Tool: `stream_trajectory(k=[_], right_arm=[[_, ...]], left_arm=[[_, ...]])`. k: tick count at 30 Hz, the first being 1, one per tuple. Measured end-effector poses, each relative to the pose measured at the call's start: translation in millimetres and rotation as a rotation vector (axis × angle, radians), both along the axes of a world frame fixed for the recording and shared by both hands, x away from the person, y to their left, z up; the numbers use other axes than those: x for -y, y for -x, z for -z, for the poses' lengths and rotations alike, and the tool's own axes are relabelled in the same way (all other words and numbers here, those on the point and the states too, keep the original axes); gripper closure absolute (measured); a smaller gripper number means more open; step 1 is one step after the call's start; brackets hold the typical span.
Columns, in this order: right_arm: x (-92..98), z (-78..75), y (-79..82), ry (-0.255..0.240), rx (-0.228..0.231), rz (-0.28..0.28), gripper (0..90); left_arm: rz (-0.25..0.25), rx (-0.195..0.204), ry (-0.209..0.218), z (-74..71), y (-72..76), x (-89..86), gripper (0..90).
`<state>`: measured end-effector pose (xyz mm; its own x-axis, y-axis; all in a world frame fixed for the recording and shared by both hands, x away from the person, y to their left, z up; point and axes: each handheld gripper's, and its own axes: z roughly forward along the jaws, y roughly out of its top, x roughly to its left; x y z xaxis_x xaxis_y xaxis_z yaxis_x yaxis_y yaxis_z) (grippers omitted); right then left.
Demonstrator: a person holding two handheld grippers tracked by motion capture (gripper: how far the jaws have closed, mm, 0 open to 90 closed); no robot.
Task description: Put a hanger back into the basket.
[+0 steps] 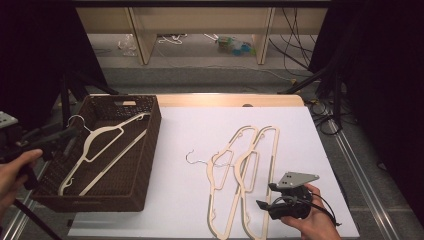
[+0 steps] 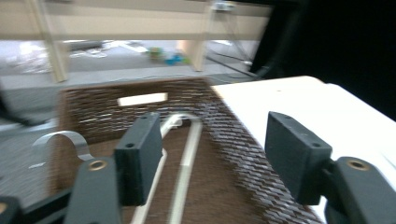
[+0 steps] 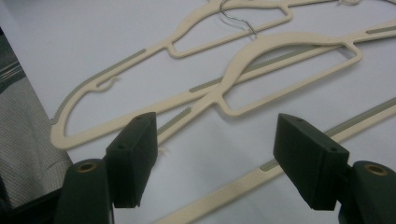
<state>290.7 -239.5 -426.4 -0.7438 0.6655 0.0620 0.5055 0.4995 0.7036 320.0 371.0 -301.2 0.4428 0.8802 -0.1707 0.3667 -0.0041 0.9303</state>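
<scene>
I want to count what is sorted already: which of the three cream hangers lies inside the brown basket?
The hanger in the basket, at the table's left, lies slanted inside the woven brown basket. The two other hangers overlap each other on the white table top.

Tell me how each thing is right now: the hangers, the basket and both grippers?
Wicker basket: upright on the table, holding one hanger.
Hanger in the basket: lying slanted, hook over the far-left corner.
Two hangers on the table: lying flat, overlapping.
Left gripper: open, nothing between its jaws.
Right gripper: open, hovering over the two hangers.
</scene>
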Motion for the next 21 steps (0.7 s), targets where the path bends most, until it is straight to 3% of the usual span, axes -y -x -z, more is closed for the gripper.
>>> stream_trajectory(k=[2,6,8,10,13,18,21], right_arm=[[-0.5,-0.1,0.5,0.002,0.001,0.002,31.5],[-0.9,-0.7,0.6,0.010,-0.008,-0.001,30.5],[-2.1,0.4,0.9,0.000,0.002,0.008,30.1],[-2.1,0.1,0.7,0.007,0.003,0.016,28.1],[-2.8,-1.1,1.6,0.012,-0.010,0.021,28.1],[-12.2,2.5,4.5,0.020,-0.009,0.019,27.7],[-20.5,7.9,6.8,0.032,-0.019,0.004,27.7]], left_arm=[[0.037,0.018,-0.008,-0.9,9.0,17.4,32.2],[0.136,0.043,0.017,5.7,23.2,58.8,27.7],[0.213,0.048,0.005,13.4,24.7,76.6,23.9],[0.266,0.055,-0.043,24.0,24.9,95.3,22.0],[0.290,0.054,-0.014,35.1,28.5,117.3,21.9],[0.321,0.008,0.003,54.8,39.6,153.5,20.7],[0.365,-0.023,-0.001,66.9,44.9,171.5,20.4]])
